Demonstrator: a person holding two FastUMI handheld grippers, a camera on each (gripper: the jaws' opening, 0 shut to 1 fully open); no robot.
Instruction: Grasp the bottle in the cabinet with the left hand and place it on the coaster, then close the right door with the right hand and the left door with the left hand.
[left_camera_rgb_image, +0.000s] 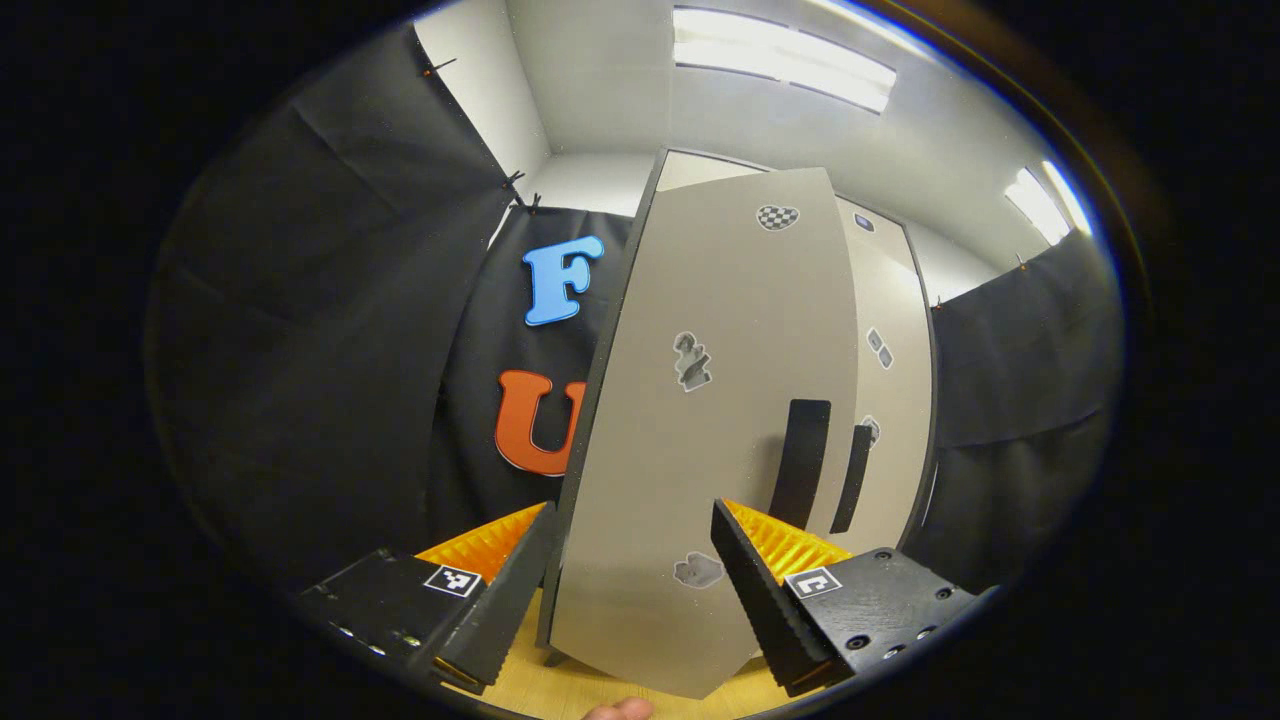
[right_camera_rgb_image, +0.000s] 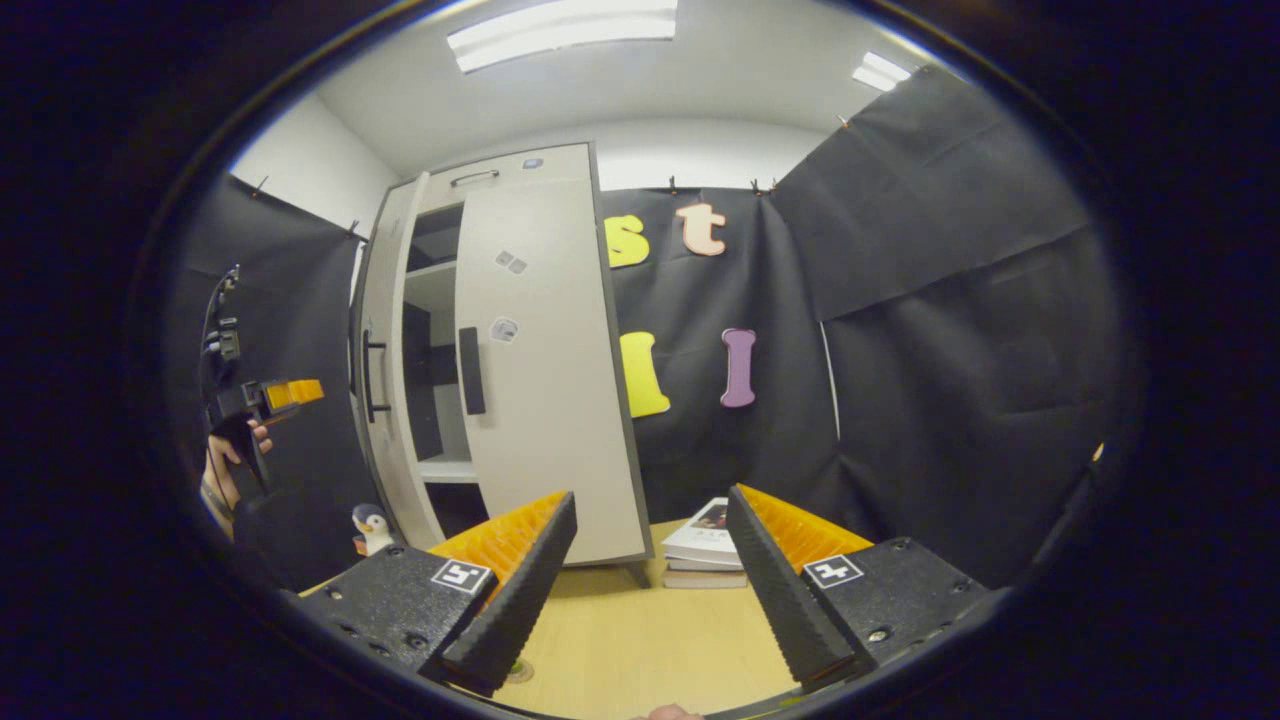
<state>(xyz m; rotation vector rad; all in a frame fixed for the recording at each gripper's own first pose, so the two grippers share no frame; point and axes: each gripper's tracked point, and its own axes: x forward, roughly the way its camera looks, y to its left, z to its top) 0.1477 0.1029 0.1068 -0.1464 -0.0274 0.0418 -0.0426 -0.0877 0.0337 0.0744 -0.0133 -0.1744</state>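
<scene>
The cabinet's left door (left_camera_rgb_image: 700, 420) hangs ajar right in front of my left gripper (left_camera_rgb_image: 630, 590), which is open, its fingers apart across the door's lower face. Its black handle (left_camera_rgb_image: 800, 460) is up to the right, with the right door (left_camera_rgb_image: 895, 400) and its handle (left_camera_rgb_image: 850, 478) beyond. In the right gripper view the cabinet (right_camera_rgb_image: 520, 160) stands left of centre; a gap with shelves (right_camera_rgb_image: 435, 400) shows between the left door (right_camera_rgb_image: 385, 400) and the right door (right_camera_rgb_image: 545, 400). My right gripper (right_camera_rgb_image: 650, 580) is open over the wooden table (right_camera_rgb_image: 640, 640), well back from the cabinet. The left gripper (right_camera_rgb_image: 305, 392) is held in a hand at far left.
A stack of books (right_camera_rgb_image: 708, 550) lies on the table to the right of the cabinet's foot. A small penguin toy (right_camera_rgb_image: 370, 525) stands by the cabinet's left side. Something small and round (right_camera_rgb_image: 517, 668) lies on the table under my right gripper's left finger. Black cloth walls the booth.
</scene>
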